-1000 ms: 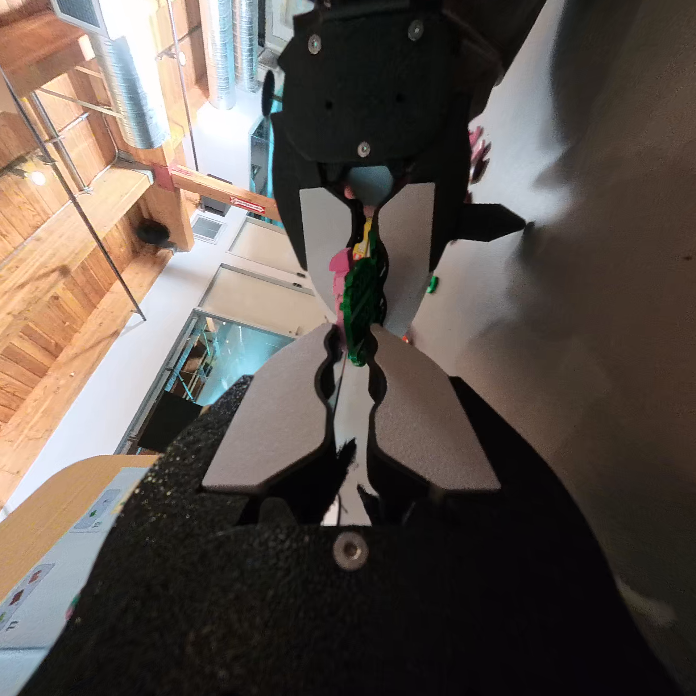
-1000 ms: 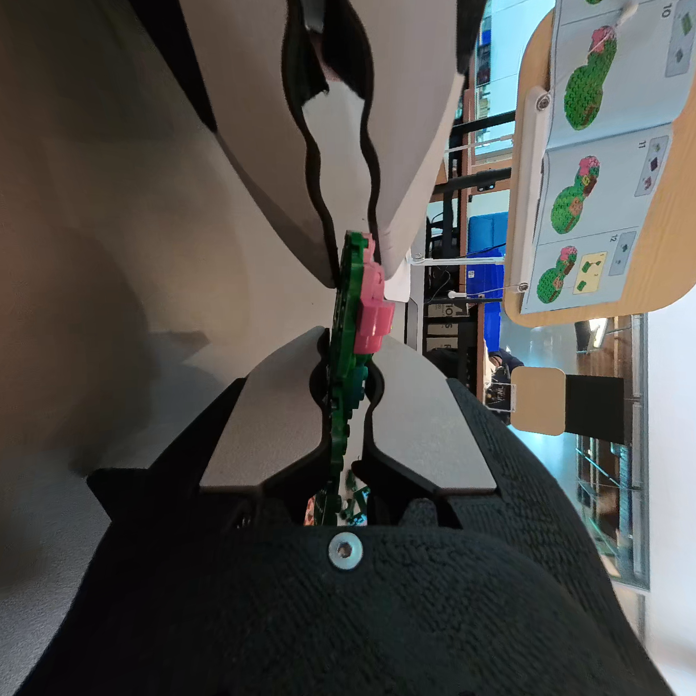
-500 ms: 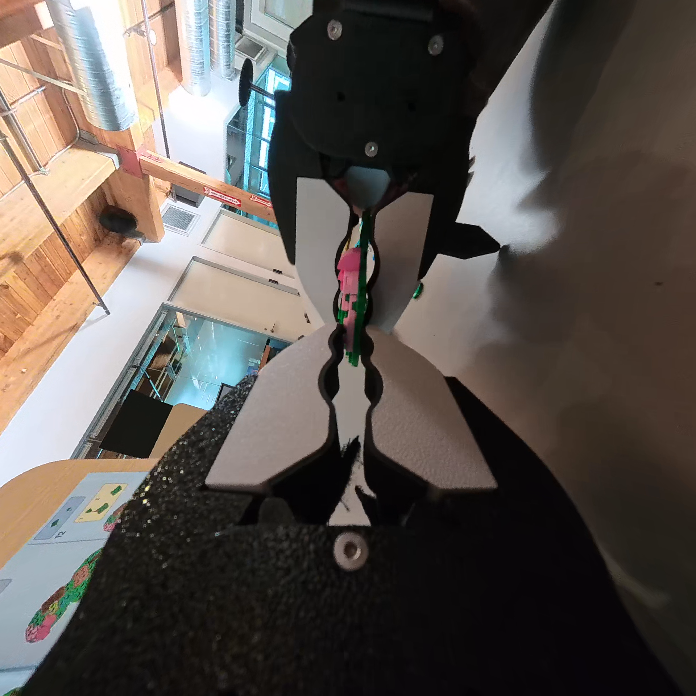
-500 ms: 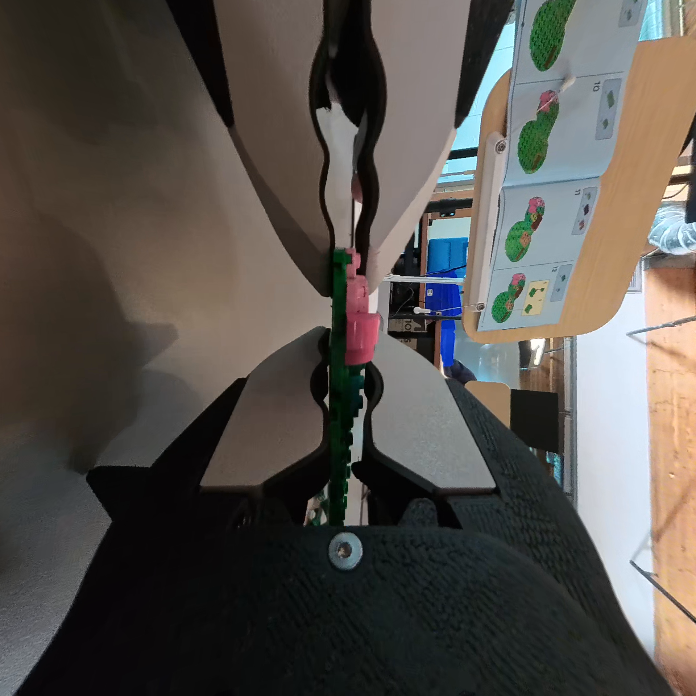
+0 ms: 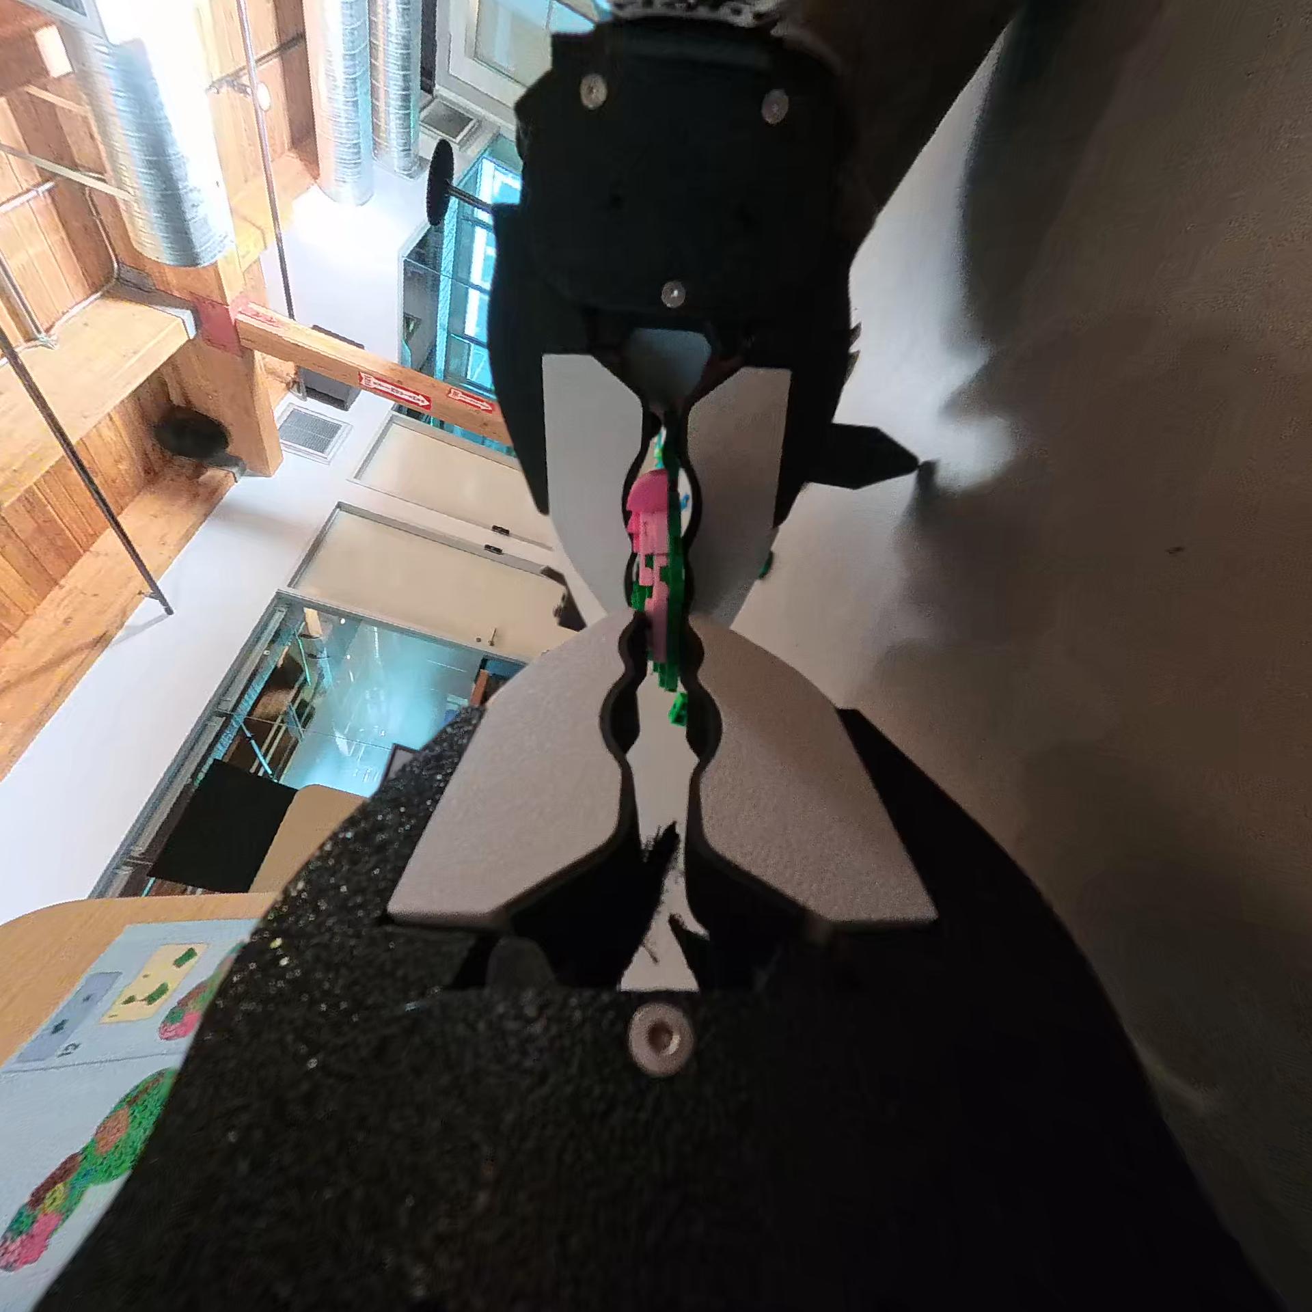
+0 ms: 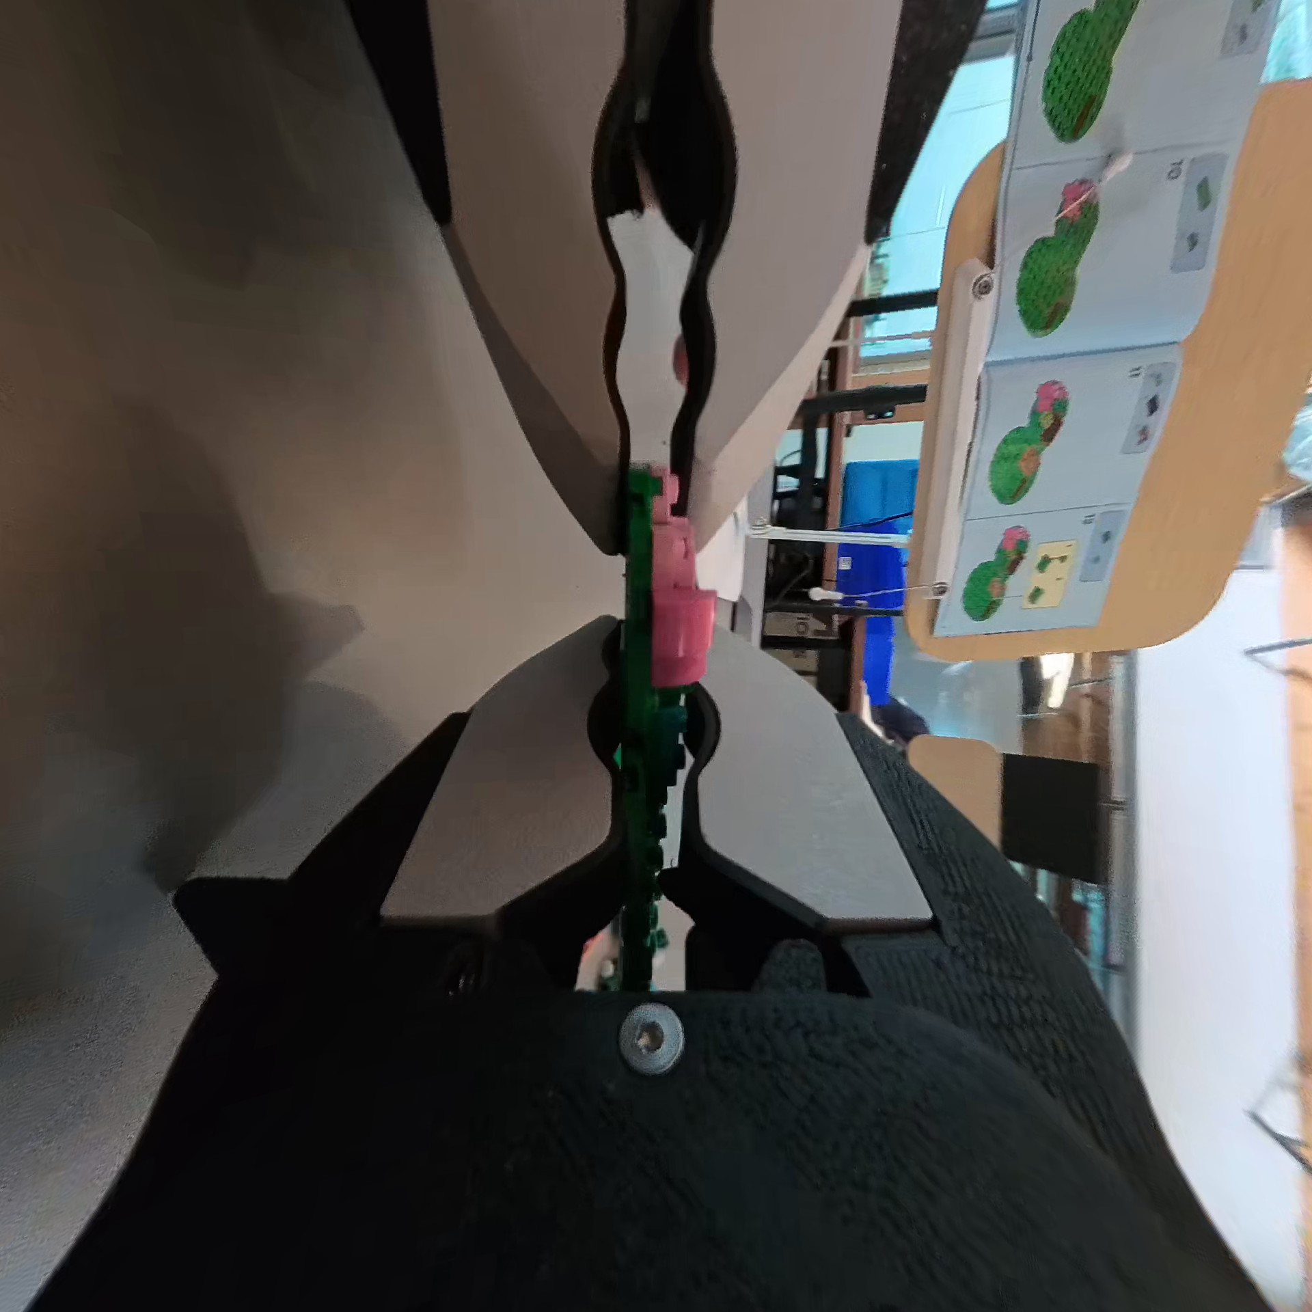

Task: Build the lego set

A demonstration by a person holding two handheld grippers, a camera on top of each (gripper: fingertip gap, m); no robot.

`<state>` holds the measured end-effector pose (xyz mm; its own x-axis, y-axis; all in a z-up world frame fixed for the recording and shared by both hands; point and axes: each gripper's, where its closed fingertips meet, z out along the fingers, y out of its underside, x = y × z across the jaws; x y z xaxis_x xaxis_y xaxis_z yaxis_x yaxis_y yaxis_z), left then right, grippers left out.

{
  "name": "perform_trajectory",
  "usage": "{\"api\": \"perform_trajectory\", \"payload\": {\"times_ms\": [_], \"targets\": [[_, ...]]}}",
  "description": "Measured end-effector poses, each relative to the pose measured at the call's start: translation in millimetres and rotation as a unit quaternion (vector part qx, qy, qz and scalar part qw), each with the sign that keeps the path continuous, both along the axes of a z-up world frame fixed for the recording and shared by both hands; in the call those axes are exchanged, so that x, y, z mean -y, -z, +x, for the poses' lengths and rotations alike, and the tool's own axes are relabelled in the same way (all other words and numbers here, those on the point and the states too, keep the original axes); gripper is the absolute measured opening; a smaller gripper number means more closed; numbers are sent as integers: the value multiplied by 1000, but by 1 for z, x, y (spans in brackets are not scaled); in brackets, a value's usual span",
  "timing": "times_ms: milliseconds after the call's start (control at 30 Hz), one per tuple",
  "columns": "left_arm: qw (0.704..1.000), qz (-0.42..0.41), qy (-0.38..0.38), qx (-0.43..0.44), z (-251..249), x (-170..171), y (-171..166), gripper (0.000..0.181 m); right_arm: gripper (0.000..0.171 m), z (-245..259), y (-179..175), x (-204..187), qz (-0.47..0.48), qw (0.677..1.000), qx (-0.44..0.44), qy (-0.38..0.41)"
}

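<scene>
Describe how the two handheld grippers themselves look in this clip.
Both match: a black, rough-textured body with silver screws, carrying two flat light-grey fingers whose dark inner edges are wavy. The left gripper and right gripper each show one central screw below the fingers. No cables or sleeves are visible.

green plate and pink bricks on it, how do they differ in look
The green plate is thin, flat and long, seen edge-on, running down between the right gripper fingers. The pink bricks are chunkier, shorter and stand out from one face of the green plate. Both are studded lego, joined as one piece.
</scene>
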<state>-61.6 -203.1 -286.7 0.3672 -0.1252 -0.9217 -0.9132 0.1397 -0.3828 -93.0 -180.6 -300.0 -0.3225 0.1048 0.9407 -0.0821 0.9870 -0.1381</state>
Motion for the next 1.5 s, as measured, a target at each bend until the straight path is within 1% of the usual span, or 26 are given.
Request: {"api": "perform_trajectory", "payload": {"times_ms": [67, 167, 233, 267, 367, 467, 633, 700, 767, 800, 867, 900, 933, 1000, 1133, 1167, 1267, 1500], "targets": [[1000, -4, 2, 0, -1, 0, 1, 7, 14, 0, 2, 2, -15, 1000, 8, -6], [1000, -14, 4, -7, -1, 0, 7, 7, 26, 2, 4, 7, -28, 999, 14, -17], [1000, -16, 6, -4, 0, 0, 6, 8, 27, 4, 4, 9, -25, 999, 15, -27], [1000, -16, 5, 2, -1, 0, 6, 8, 27, 4, 4, 11, -20, 999, 14, -33], [1000, -23, 8, 10, -1, 0, 7, 8, 16, 5, 3, 13, 1, 999, -7, -46], [1000, -14, 4, 7, -2, 0, 4, 8, 13, 4, 0, 12, -16, 999, -9, -39], [1000, -18, 8, -2, 1, 0, 7, 8, 12, 7, 0, 11, 24, 999, -18, -35], [1000, -18, 9, -4, 1, 0, 8, 8, 12, 7, 2, 12, 6, 999, -6, -39], [1000, -13, 9, 18, 0, 0, 2, 8, 12, 7, -2, 13, -46, 998, 2, -45], [999, -13, 9, 28, -1, 1, 1, 8, 13, 7, -4, 12, -66, 997, 4, -44], [999, -17, 8, 27, -5, 1, 3, 8, 29, 7, -7, 7, -90, 995, 13, -39], [999, -19, 10, 30, -6, 1, 3, 8, 33, 7, -7, 5, -102, 994, 25, -37], [999, -22, 12, 40, -5, 1, 3, 8, 35, 7, -5, 3, -111, 992, 37, -36], [998, -26, 14, 54, -6, 1, 2, 8, 36, 7, 0, 0, -97, 993, 52, -30], [996, -38, 21, 83, -6, 1, 2, 8, 33, 7, 12, -2, -60, 995, 74, -20], [995, -42, 23, 89, -5, 1, 2, 8, 30, 7, 12, -3, -48, 996, 69, -18], [995, -47, 27, 89, -3, 2, 4, 8, 14, 5, 8, -4, -31, 998, 53, -14], [996, -28, 27, 80, -3, 1, 2, 8, 12, 5, 6, -6, -37, 997, 61, -5]]}}
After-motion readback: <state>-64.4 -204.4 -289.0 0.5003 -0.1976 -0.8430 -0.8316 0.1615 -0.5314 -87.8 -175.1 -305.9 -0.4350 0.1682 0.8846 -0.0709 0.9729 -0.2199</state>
